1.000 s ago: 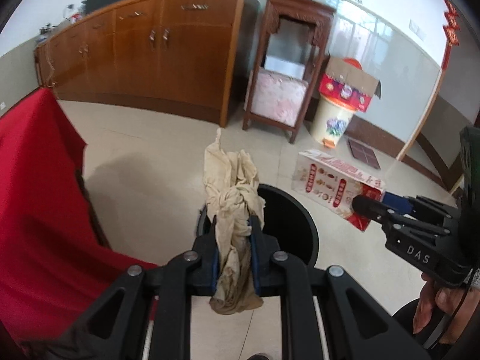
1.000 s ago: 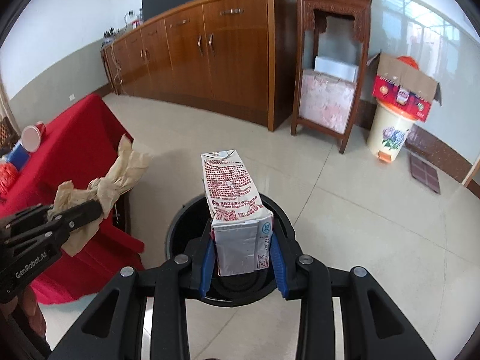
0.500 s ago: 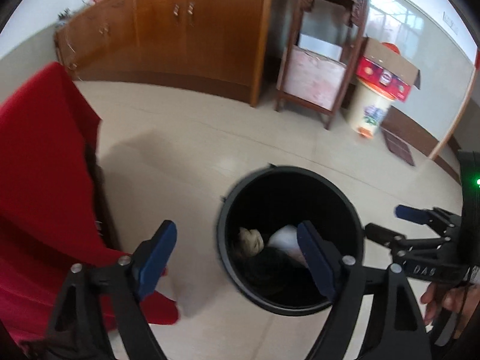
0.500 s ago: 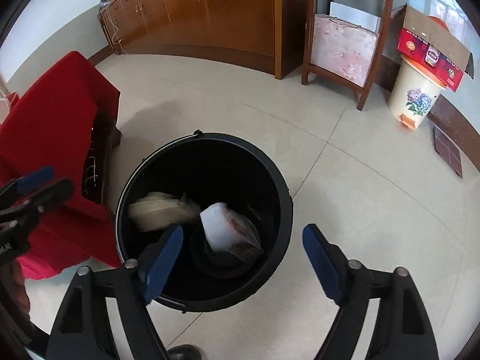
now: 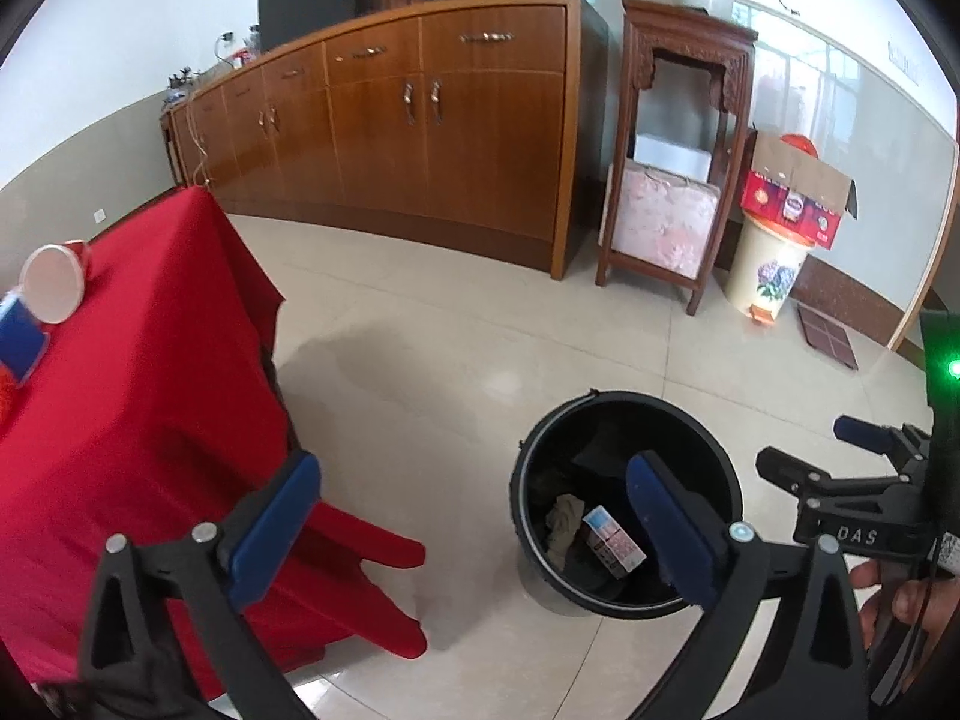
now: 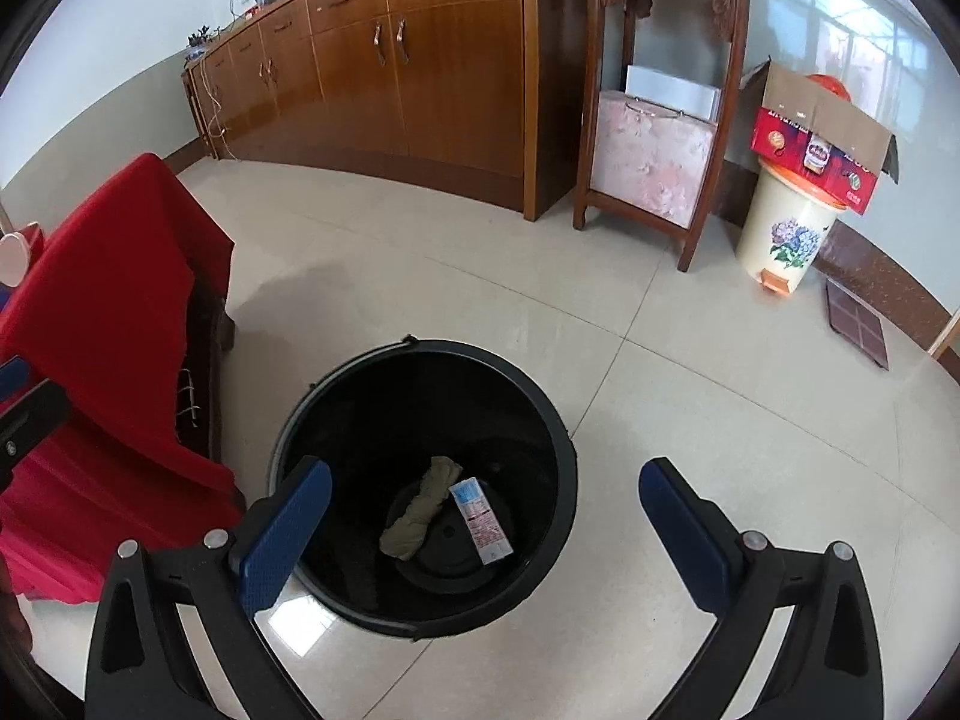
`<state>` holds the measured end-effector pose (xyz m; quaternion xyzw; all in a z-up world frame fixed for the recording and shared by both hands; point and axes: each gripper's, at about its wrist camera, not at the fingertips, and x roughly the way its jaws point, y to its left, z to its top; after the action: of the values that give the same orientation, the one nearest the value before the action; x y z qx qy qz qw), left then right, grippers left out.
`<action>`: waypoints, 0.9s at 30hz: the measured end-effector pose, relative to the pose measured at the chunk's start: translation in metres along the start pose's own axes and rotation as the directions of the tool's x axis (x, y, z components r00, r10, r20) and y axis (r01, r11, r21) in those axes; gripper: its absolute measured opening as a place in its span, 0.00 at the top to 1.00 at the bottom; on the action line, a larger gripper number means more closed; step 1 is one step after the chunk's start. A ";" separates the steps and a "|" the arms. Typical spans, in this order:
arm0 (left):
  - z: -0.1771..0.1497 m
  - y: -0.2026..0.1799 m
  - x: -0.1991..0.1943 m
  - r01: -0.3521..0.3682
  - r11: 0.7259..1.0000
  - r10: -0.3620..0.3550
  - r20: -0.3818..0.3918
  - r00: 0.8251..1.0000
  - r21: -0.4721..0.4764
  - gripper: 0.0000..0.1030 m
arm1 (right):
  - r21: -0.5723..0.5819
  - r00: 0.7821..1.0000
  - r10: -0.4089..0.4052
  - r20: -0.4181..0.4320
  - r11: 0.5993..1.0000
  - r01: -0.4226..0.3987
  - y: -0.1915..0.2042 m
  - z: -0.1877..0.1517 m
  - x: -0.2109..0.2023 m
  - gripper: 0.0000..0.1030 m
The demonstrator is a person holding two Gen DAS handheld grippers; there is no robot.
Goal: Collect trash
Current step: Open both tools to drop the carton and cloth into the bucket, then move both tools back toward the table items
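Note:
A black bin (image 6: 564,468) stands on the tiled floor; it also shows in the left wrist view (image 5: 714,438). At its bottom lie a crumpled beige paper (image 6: 420,507) and a small carton (image 6: 480,519), also seen in the left wrist view as the paper (image 5: 563,519) and carton (image 5: 612,546). My right gripper (image 6: 483,516) is open and empty above the bin. My left gripper (image 5: 468,516) is open and empty, to the left of the bin beside the red cloth. The right gripper (image 5: 840,462) shows at the right in the left wrist view.
A table under a red cloth (image 5: 138,384) stands left of the bin, with a round white lid (image 5: 53,293) and a blue object (image 5: 18,339) on it. A wooden cabinet (image 5: 420,126), a dark stand (image 5: 678,156) and a flowered bin with a cardboard box (image 5: 792,198) line the far wall.
Both grippers opened and dropped the paper and the carton into the bin, where they now lie. Both grippers have since risen and drawn back; the left one moved left.

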<state>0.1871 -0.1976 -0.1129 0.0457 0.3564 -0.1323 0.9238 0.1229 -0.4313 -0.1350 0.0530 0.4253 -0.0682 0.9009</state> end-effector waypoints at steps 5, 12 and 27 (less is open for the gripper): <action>0.002 0.013 -0.014 -0.008 1.000 0.008 0.017 1.000 -0.020 0.00 | -0.013 1.000 -0.002 0.026 1.000 0.002 0.024 -0.003 -0.027 0.00; 0.001 0.038 -0.040 -0.036 0.998 0.038 0.057 0.998 -0.050 0.00 | -0.053 0.998 0.024 0.053 0.998 -0.022 0.064 -0.004 -0.059 0.00; -0.020 0.146 -0.123 -0.140 0.955 0.191 0.181 0.965 -0.261 0.00 | -0.205 0.958 0.267 0.108 0.949 -0.241 0.181 0.018 -0.115 0.00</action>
<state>0.1269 -0.0280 -0.0468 -0.0529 0.2683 -0.0129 0.9618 0.0945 -0.2464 -0.0274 0.0164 0.3579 0.0859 0.9297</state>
